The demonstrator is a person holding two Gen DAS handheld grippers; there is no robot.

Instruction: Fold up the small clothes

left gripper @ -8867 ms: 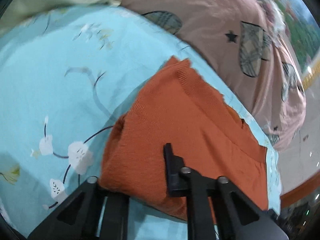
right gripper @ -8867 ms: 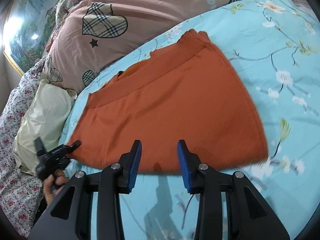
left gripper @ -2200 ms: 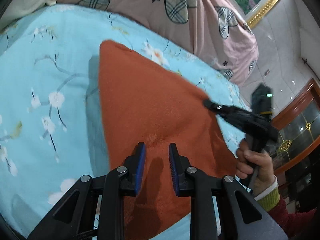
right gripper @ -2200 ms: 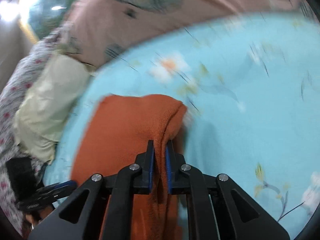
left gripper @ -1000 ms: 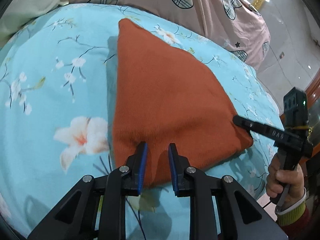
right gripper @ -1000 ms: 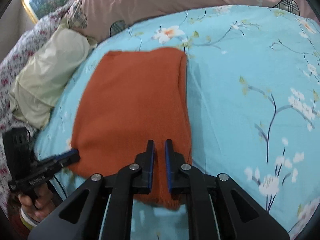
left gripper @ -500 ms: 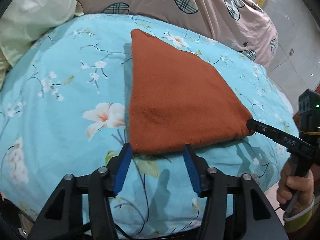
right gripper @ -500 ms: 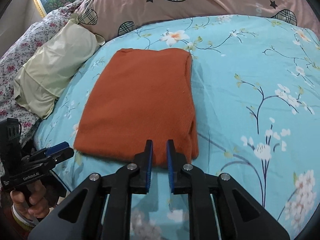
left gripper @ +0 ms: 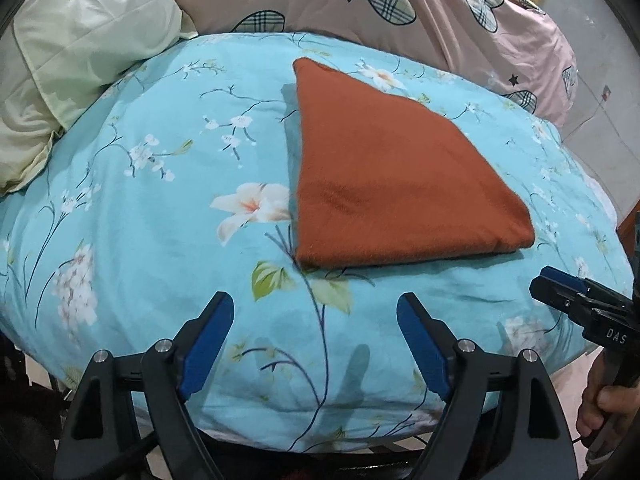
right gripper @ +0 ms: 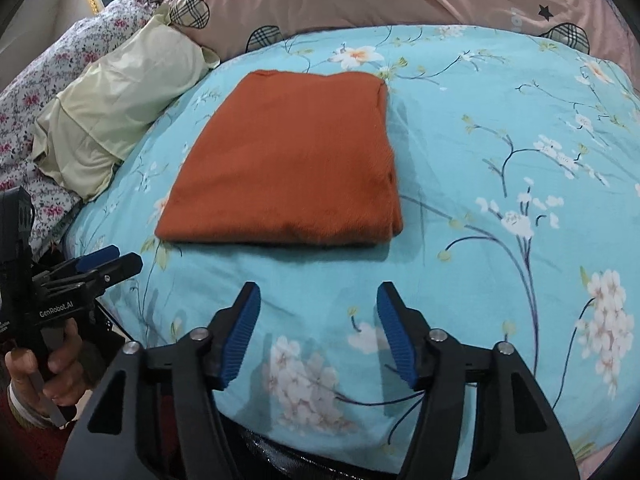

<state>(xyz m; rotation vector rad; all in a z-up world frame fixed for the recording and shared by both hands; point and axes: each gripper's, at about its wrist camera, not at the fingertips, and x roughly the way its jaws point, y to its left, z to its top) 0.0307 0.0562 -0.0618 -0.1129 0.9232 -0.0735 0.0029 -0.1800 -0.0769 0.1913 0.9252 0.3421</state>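
An orange knitted garment (left gripper: 384,168) lies folded into a flat rectangle on the light blue floral bedspread (left gripper: 152,216). It also shows in the right wrist view (right gripper: 296,160). My left gripper (left gripper: 316,344) is open and empty, drawn back near the bed's front edge, apart from the garment. My right gripper (right gripper: 318,336) is open and empty too, short of the garment's near edge. The right gripper shows at the right of the left wrist view (left gripper: 580,300). The left gripper shows at the left of the right wrist view (right gripper: 100,264).
A pale yellow pillow (left gripper: 72,64) lies at the back left of the bed, also in the right wrist view (right gripper: 120,100). A pink duvet with plaid hearts (left gripper: 400,4) is bunched along the back. A floral sheet (right gripper: 40,80) lies at the far left.
Both grippers have let go of the folded garment, opened wide and pulled back toward the bed's front edge. The garment lies still.
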